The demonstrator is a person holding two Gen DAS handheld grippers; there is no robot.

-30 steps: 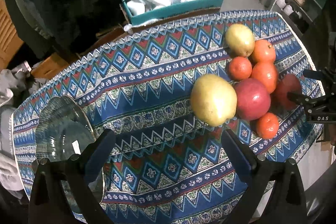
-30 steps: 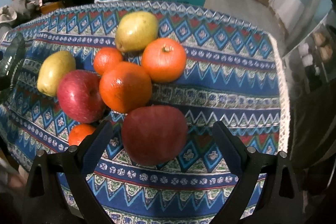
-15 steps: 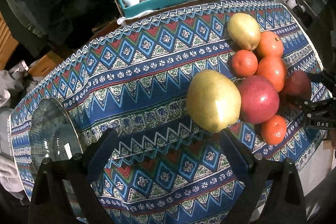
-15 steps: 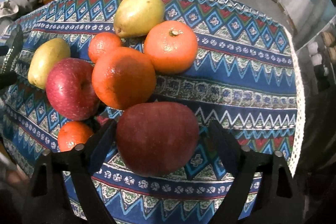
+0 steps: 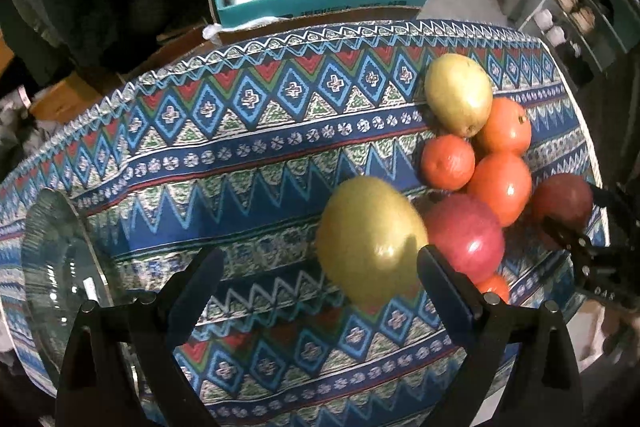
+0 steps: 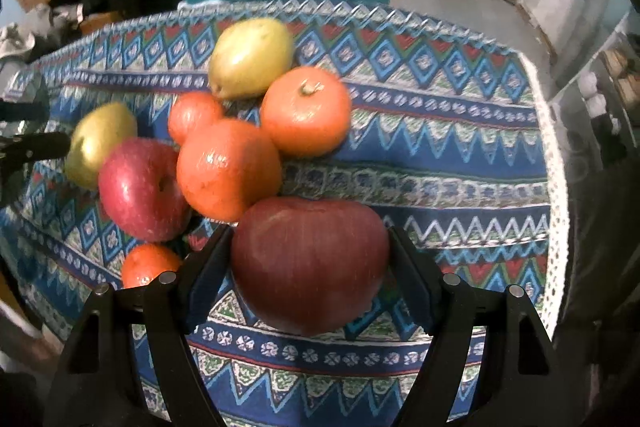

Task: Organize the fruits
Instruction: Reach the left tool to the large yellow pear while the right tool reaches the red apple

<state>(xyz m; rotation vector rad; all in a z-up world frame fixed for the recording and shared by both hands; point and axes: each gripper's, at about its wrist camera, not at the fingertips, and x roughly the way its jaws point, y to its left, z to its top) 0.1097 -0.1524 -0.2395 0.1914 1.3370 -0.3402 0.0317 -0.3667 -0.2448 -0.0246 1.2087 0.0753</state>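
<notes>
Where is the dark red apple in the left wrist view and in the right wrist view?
Left wrist view: the dark red apple sits at the far right edge, between the right gripper's closing jaws.
Right wrist view: the dark red apple fills the lower middle, with a finger against each side.
Shared landmark: the big orange lies right beside it in both.

I could read almost nothing. On my right hand-held gripper (image 5: 576, 223), seen at the edge of the left wrist view, pale letters stood on its black body; I made out something like "DAS". The teal box (image 5: 320, 3) behind the worktop carried a line of dark print along its front, too small and blurred to read.
</notes>
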